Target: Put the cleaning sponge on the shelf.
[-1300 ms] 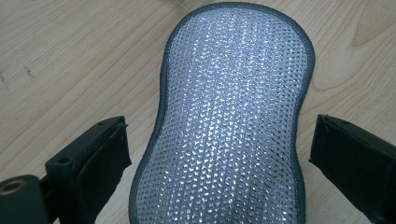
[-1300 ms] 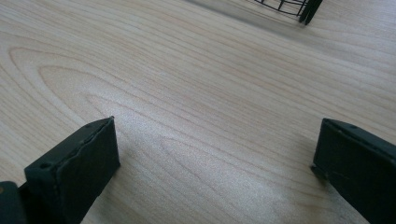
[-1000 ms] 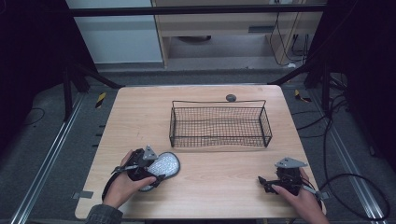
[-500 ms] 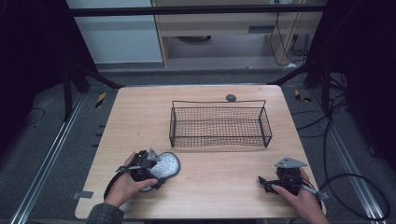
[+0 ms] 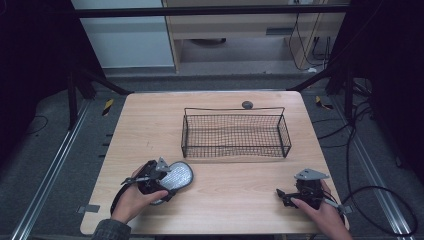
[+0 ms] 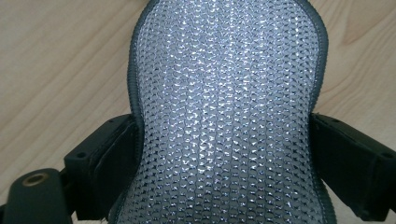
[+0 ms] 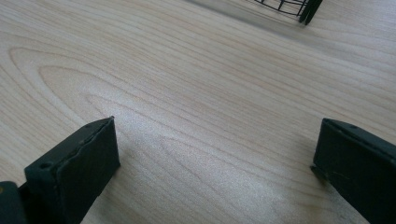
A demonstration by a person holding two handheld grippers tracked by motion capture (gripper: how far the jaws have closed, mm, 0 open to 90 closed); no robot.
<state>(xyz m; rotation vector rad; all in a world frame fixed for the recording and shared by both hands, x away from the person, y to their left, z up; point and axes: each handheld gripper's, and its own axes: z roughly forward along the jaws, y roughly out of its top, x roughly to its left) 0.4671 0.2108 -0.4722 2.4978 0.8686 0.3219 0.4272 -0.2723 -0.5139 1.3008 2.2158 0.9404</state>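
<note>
A silvery, glittering mesh pad (image 5: 177, 175) with a dark grey edge sits low over the front left of the wooden table (image 5: 145, 125). My left gripper (image 5: 161, 182) is shut on it. In the left gripper view the pad (image 6: 224, 70) runs up between the two black jaws, which press on its narrower waist from both sides. My right gripper (image 5: 283, 195) rests at the front right of the table, held by a hand. In the right gripper view its jaws stand wide apart, open (image 7: 215, 149), with bare wood between them.
A black wire basket (image 5: 234, 150) stands in the middle of the table, slightly toward the back, with nothing in it. A small dark round object (image 5: 247, 104) lies just behind it near the far edge. The basket's corner (image 7: 306, 9) lies ahead of the right gripper.
The left hand and the pad have shifted only slightly. The right gripper has not moved.
</note>
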